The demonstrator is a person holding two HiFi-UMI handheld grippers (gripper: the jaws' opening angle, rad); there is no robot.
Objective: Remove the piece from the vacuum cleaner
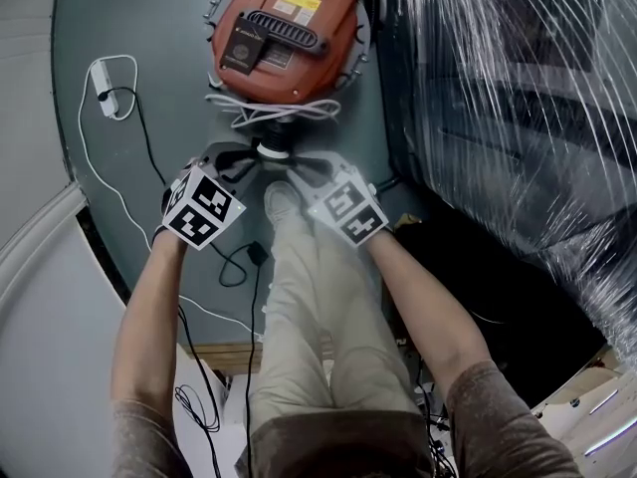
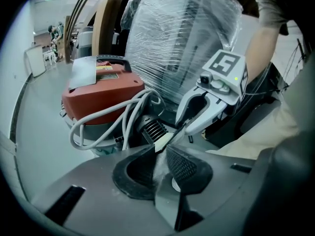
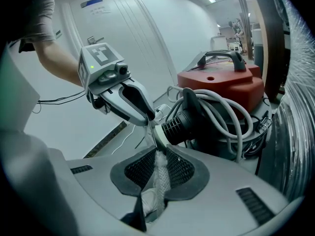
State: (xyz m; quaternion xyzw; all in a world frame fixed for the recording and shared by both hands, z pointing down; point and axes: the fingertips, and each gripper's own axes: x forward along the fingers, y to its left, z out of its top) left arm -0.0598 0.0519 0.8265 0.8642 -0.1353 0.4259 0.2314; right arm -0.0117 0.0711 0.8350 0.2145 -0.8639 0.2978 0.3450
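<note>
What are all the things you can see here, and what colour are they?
vacuum cleaner: one, red-orange, on the grey floor ahead of the person
cord: one, white, looped round the vacuum cleaner
ribbed port: one, black, low on the vacuum cleaner's front
piece: one, whitish and thin, in front of the port
plug with cable: one, white, on the floor at left
black cable: one, on the floor by the left arm
wrapped bulky thing: one, dark under clear film, at right
trousers: one pair, beige, bottom centre
left gripper: one, grey with a black-and-white cube, shut on the piece
right gripper: one, same colours, shut on the piece
</note>
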